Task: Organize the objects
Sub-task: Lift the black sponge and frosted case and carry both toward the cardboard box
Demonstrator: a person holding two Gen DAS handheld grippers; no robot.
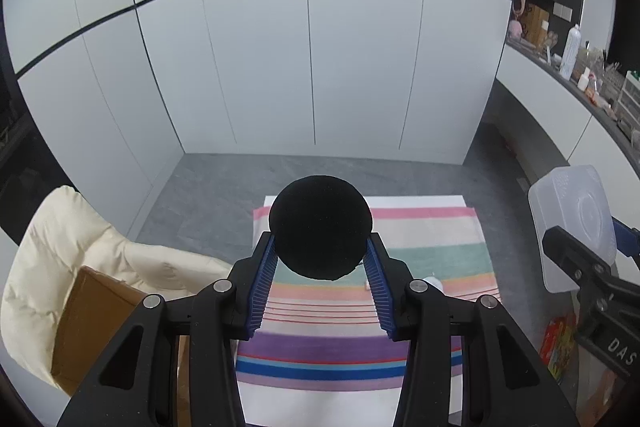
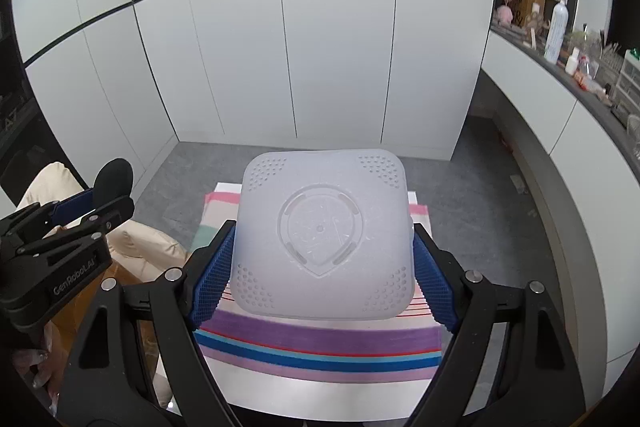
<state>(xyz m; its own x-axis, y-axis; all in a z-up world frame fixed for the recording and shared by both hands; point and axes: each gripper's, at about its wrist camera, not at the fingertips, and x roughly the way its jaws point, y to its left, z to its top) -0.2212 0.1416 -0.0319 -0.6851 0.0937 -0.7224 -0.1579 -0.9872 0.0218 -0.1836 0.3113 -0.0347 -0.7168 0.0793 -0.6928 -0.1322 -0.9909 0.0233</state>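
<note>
Grippers: both held high over striped cloth (image 1: 420, 251), pointing down at a slant toward white cabinets (image 1: 260, 59).
L gripper (image 1: 321, 254): jaws clamped on black disc (image 1: 320, 227); blue pads (image 1: 264, 287) press its two edges. Disc flat face to cam, off the cloth, in the air.
R gripper (image 2: 323, 255): jaws wide but clamped on clear box (image 2: 324, 239); blue pads (image 2: 212, 279) tight vs. its L + R sides. Box is squarish, translucent plastic, rounded corners, dot pattern at corners, teardrop ring moulded in the middle face. Face turned to cam.
Box pos: lifted clear of cloth, well above table (image 2: 320, 399).
Cross-view: from L cam, box + R gripper show at far right edge; from R cam, disc + L gripper show at left, side by side w/ R, apart, not touching.
Cloth: pink/green/purple/blue stripes, lying flat on white table. Small white item (image 1: 434, 283) on it near R finger of L gripper; can't tell what it is.
Left of table: cream padded jacket (image 1: 60, 251) draped over cardboard box (image 1: 92, 323).
Right bkgd: grey counter (image 2: 560, 75) w/ bottles + clutter, too small to ID.
Floor: grey (image 1: 208, 195).
</note>
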